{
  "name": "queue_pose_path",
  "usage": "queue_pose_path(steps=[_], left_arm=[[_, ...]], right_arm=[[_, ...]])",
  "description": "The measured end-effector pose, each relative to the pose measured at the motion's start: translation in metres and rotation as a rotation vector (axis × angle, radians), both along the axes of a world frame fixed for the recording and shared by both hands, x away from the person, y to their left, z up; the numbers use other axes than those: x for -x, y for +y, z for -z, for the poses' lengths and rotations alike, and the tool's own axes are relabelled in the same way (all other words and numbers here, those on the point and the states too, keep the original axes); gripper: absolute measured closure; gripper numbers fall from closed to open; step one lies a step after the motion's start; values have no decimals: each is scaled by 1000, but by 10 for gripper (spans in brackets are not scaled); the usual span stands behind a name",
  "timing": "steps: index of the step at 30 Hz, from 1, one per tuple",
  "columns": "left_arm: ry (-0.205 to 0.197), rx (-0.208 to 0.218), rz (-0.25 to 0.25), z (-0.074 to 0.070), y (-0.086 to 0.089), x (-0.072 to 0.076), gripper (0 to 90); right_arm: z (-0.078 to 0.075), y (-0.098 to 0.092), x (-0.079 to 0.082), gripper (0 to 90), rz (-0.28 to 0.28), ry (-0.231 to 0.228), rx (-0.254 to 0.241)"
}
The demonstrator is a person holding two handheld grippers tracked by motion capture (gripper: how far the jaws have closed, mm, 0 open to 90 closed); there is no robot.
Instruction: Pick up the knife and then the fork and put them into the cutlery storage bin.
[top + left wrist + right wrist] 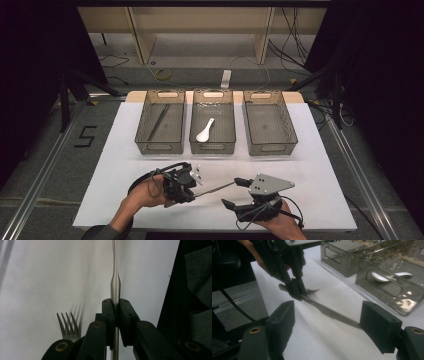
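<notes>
The fork (115,285) you're holding is slim, plain brushed metal, its handle running level above the white table sheet (320,165) toward your right gripper (232,192), tines (67,325) back beside the left jaws. Your left gripper (192,186) is clenching the fork near its neck, pads tight on both sides. Beyond it, 3 clear bins are sitting in a row; the middle bin (212,147) is holding a white spoon (205,131). Grey floor and dark curtains are surrounding the table. Your right gripper is hovering just past the handle's tip, jaws standing wide, grasping nothing. Both your forearms are coming in low from the near edge.
</notes>
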State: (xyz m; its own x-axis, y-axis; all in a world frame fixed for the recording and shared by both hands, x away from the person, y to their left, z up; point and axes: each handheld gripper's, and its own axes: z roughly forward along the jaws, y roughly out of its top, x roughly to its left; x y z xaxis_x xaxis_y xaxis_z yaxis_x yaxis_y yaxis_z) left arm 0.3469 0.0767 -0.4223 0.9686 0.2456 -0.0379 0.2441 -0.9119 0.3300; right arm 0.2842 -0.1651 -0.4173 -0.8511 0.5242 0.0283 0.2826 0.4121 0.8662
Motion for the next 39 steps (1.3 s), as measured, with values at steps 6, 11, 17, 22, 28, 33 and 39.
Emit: queue_pose_path(steps=[6,11,17,22,28,33,39], left_arm=[[-2,-1,25,-1,-9,-1,830],[18,2,48,-1,-16,-3,830],[44,4,65,-3,-24,-4,830],[56,-2,90,-4,-26,-4,830],[73,-11,118,-4,-32,-3,830],[86,-21,124,-1,-33,-4,829],[97,-23,129,0,-35,-4,829]], right_arm=[[3,12,-6,326,-38,16,28],[7,19,-8,339,-57,19,61],[12,26,-5,354,-77,-26,125],[17,32,-3,380,-87,-64,199],[23,36,-3,421,-99,-98,271],[27,37,-3,464,-116,-102,310],[32,41,-2,519,-133,-144,368]])
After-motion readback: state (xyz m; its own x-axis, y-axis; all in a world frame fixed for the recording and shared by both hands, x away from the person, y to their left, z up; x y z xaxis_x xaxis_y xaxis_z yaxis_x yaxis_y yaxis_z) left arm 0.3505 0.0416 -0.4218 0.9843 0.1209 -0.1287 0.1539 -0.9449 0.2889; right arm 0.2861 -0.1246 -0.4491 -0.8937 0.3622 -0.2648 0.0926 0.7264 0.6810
